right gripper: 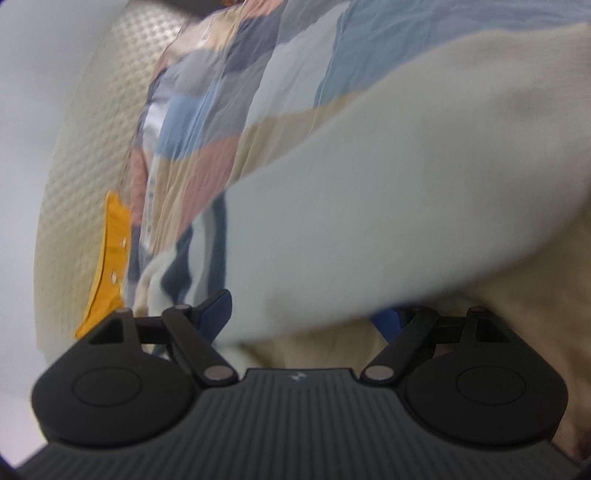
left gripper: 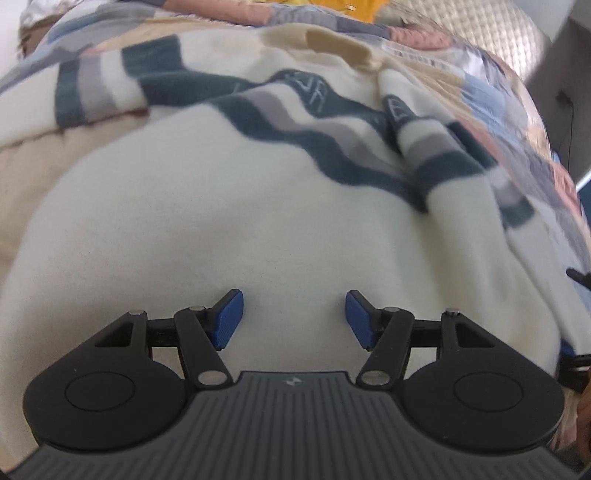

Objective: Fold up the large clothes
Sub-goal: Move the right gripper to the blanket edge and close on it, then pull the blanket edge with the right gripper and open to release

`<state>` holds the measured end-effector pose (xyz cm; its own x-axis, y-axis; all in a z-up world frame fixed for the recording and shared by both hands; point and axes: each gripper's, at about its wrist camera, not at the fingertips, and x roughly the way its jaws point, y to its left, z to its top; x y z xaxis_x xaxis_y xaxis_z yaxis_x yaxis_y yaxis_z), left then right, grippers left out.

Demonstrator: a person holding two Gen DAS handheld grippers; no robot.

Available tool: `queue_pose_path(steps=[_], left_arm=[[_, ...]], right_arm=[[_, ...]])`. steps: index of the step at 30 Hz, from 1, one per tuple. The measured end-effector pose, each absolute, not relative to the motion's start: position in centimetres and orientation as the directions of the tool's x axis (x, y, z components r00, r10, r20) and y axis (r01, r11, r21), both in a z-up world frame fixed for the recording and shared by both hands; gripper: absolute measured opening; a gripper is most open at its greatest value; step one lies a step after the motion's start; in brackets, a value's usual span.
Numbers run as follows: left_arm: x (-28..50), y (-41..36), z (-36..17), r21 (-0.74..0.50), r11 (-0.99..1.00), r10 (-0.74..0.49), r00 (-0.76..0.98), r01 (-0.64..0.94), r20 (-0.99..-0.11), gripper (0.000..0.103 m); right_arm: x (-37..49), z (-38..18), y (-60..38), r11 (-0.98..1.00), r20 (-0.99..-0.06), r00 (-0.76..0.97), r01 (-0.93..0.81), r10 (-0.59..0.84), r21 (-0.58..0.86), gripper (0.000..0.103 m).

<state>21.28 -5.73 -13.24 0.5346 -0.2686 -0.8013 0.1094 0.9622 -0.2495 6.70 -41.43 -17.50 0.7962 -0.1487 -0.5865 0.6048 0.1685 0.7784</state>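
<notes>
Left wrist view: your left gripper (left gripper: 294, 319) points down at the sweater (left gripper: 207, 221), a cream knit with dark blue and grey stripes across its upper part. Its blue pads (left gripper: 229, 318) stand apart with bare cream fabric showing in the gap, so the fingers are released and grasp nothing. The sweater lies spread over a patchwork quilt (left gripper: 491, 92) of blue, pink and beige patches. One striped sleeve (left gripper: 447, 155) lies folded in along the right side of the body. Beyond the quilt, at the top edge, a scrap of yellow cloth (left gripper: 321, 4) shows. At the far right edge a small dark part of your other tool pokes in.

Right wrist view: your right gripper (right gripper: 301, 315) sits close against the sweater (right gripper: 369, 221), and the frame is blurred. Its jaws stand wide; a fold of cream fabric runs across the gap and hides most of the right pad (right gripper: 388, 319). The left pad (right gripper: 216, 308) is clear of the cloth, so nothing is clenched. The quilt (right gripper: 229, 110) runs up the middle, with the yellow cloth (right gripper: 107, 266) at its left edge against a textured white surface (right gripper: 74, 177).
</notes>
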Motion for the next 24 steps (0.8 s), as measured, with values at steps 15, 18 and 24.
queue_pose_path(steps=[15, 18, 24], left_arm=[[21.2, -3.6, -13.4, -0.362, 0.93, -0.337, 0.559, 0.069, -0.758, 0.066], [20.7, -2.5, -13.3, -0.413, 0.91, -0.361, 0.564, 0.039, -0.742, 0.066], [19.5, -0.7, -12.4, -0.432, 0.902, -0.341, 0.582, -0.02, -0.738, 0.066]], right_arm=[[7.2, -16.4, -46.7, 0.103, -0.526, 0.778, 0.588, -0.344, 0.802, 0.066], [8.0, -16.1, -47.8, 0.092, -0.522, 0.778, 0.583, -0.35, 0.807, 0.062], [9.0, -18.7, -50.7, -0.032, -0.596, 0.755, 0.612, -0.273, 0.79, 0.021]])
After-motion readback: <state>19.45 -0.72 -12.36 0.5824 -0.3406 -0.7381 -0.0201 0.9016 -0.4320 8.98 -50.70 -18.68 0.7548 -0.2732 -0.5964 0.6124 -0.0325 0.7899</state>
